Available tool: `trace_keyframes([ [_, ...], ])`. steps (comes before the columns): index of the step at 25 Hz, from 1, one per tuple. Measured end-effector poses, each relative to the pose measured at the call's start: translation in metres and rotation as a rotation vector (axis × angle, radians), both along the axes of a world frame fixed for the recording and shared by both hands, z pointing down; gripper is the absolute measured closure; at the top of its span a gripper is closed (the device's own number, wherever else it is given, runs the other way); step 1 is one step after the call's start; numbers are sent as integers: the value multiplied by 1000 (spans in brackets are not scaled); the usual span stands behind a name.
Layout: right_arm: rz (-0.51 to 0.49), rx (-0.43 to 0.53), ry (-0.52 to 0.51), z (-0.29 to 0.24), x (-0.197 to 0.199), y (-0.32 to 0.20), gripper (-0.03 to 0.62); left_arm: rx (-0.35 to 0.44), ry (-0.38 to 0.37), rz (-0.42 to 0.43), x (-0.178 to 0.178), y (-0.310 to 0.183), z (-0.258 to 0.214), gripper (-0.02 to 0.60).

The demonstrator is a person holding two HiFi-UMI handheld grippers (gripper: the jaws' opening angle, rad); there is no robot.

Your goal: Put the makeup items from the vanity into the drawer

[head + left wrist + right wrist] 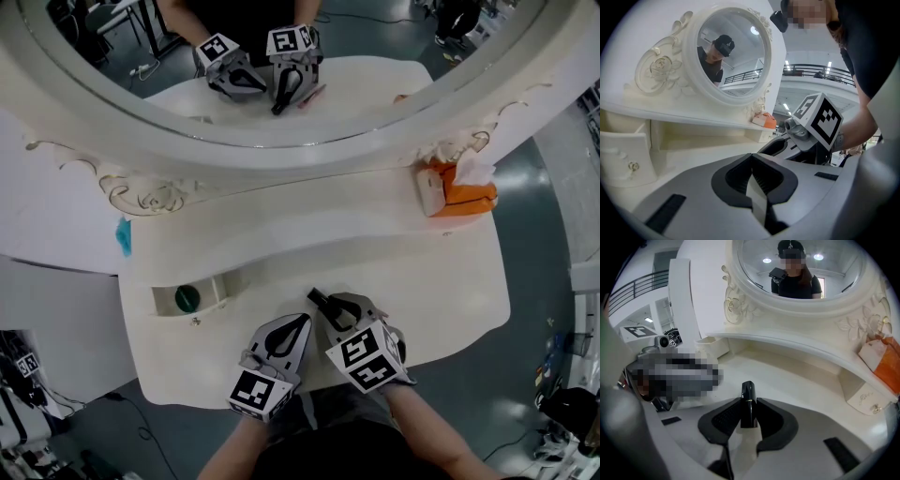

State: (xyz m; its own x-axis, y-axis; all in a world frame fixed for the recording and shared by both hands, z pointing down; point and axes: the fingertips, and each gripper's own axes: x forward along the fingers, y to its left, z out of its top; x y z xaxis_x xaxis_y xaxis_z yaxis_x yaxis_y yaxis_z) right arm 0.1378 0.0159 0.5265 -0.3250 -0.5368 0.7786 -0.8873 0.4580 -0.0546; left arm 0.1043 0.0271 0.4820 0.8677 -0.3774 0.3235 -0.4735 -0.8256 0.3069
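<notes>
1. At the front edge of the vanity, the right gripper is clamped on a black lipstick tube, so the carrying step appears to be in hand.
2. The next move likely calls for swinging the tube left to the open drawer, where a green round item lies, and releasing it there.
3. Both grippers sit side by side, pointing toward the mirror. The left gripper has its jaws together, on nothing.

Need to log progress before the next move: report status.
Left gripper: jaws together, empty. Right gripper shut on black tube, over vanity top. Drawer open, green item inside. Left gripper on tube's drawer side.
</notes>
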Motion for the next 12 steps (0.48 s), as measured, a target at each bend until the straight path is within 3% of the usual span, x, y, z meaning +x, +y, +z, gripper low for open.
trace_keyframes([
  [12,-47,71,-42,-35,-38,-13,484,11,13,-57,-31,-4,-12,566],
])
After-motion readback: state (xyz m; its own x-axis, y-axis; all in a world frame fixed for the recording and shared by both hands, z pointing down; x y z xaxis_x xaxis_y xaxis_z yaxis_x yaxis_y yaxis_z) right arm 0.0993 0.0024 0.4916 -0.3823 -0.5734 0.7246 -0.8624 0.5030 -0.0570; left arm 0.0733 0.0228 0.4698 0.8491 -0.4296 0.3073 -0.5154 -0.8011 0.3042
